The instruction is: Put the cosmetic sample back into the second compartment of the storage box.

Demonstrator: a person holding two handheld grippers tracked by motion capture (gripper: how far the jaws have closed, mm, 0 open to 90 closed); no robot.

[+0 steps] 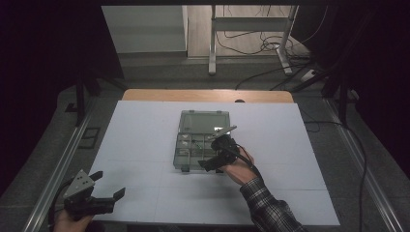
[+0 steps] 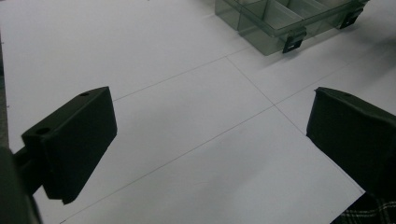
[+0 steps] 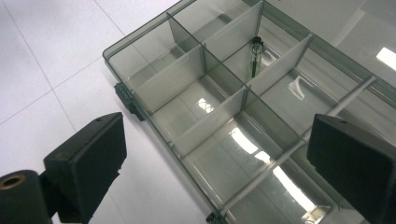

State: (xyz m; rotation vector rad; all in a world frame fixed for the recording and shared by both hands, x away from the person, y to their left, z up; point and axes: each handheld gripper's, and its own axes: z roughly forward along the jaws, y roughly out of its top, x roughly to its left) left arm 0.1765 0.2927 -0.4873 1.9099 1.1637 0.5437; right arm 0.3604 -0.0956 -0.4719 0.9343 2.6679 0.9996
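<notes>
Jaws wide and empty on both grippers. From my right gripper, the small pin lies ahead at upper centre, long axis pointing away, inside the box. Left gripper sits well apart.

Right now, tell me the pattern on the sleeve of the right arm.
Dark plaid, with light check lines on the sleeve; the high view shows it best.

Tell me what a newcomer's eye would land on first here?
First the clear compartment box, open at the middle of the white table, its lid laid back on the far side. Next the right gripper, jaws apart, over the box's near right corner; its own view shows a small dark slender item in one far compartment. The left gripper sits open at the near left corner, apart from the box.
</notes>
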